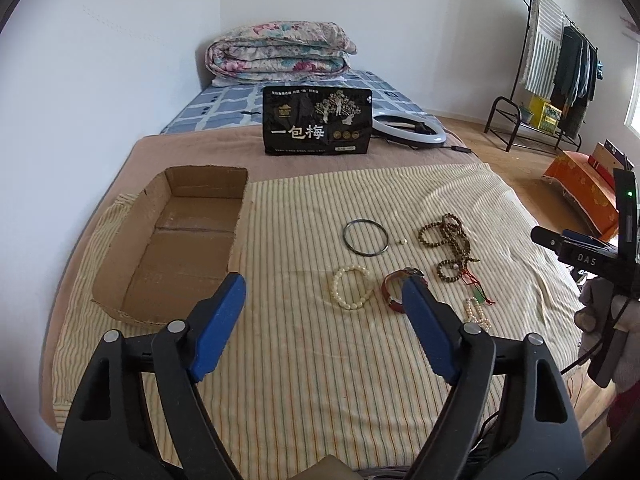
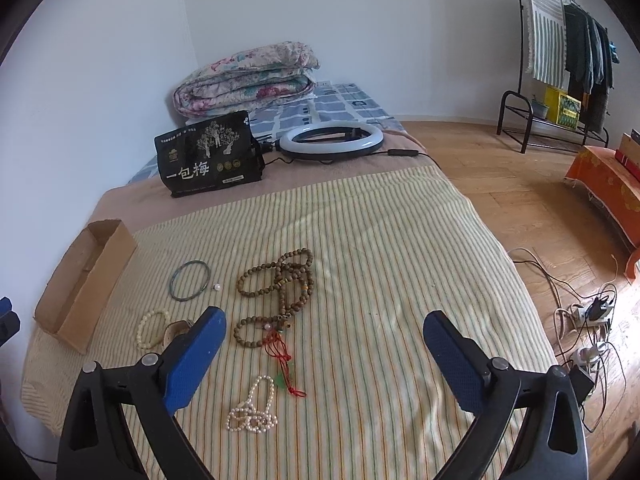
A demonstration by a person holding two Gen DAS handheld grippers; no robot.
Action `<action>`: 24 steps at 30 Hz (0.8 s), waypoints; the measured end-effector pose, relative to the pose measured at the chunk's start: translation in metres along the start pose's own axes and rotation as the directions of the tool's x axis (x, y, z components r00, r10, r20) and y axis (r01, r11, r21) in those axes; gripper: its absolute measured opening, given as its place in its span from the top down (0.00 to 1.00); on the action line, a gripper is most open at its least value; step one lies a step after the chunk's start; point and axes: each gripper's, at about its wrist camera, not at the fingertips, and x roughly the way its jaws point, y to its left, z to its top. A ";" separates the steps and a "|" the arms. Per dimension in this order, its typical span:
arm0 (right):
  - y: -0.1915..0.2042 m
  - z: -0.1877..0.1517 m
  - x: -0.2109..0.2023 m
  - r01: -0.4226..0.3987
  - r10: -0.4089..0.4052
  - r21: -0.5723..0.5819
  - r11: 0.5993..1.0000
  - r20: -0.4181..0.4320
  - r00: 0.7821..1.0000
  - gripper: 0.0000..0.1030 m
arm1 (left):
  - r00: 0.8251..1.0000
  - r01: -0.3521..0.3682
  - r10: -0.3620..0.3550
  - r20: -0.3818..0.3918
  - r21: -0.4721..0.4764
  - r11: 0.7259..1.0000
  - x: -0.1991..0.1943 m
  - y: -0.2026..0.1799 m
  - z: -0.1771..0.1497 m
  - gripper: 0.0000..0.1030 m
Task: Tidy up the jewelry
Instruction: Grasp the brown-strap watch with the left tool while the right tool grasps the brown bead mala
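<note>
Far left on the striped cloth (image 1: 304, 368) sits the cardboard box (image 1: 176, 256), open top, nothing in it yet. Moving right, the left gripper (image 1: 324, 300) hangs spread wide, holding nothing, and just ahead between its blue pads lies the cream bead bracelet (image 1: 352, 288), with the red watch (image 1: 398, 290) right at the right-hand pad. Beyond them, the dark bangle (image 1: 366, 237). Further right, the brown prayer beads (image 2: 280, 284) run lengthwise away from us, the pearl strand (image 2: 252, 408) nearest, low between the right gripper's fingers. The right gripper (image 2: 324, 322) is wide apart too, empty. I'd say left is nearer the bracelet and the box
</note>
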 end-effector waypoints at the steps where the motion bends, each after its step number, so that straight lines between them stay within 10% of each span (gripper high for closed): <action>1: 0.000 0.001 0.007 -0.004 0.004 -0.004 1.000 -0.010 1.000 0.04 | 1.000 0.010 -0.010 -0.016 -0.001 1.000 0.006 -0.001 0.000 0.27; 24: 0.021 0.020 0.147 -0.051 0.067 0.075 0.996 -0.240 0.968 0.19 | 0.959 0.193 -0.172 -0.226 0.077 0.978 0.122 -0.036 0.005 0.48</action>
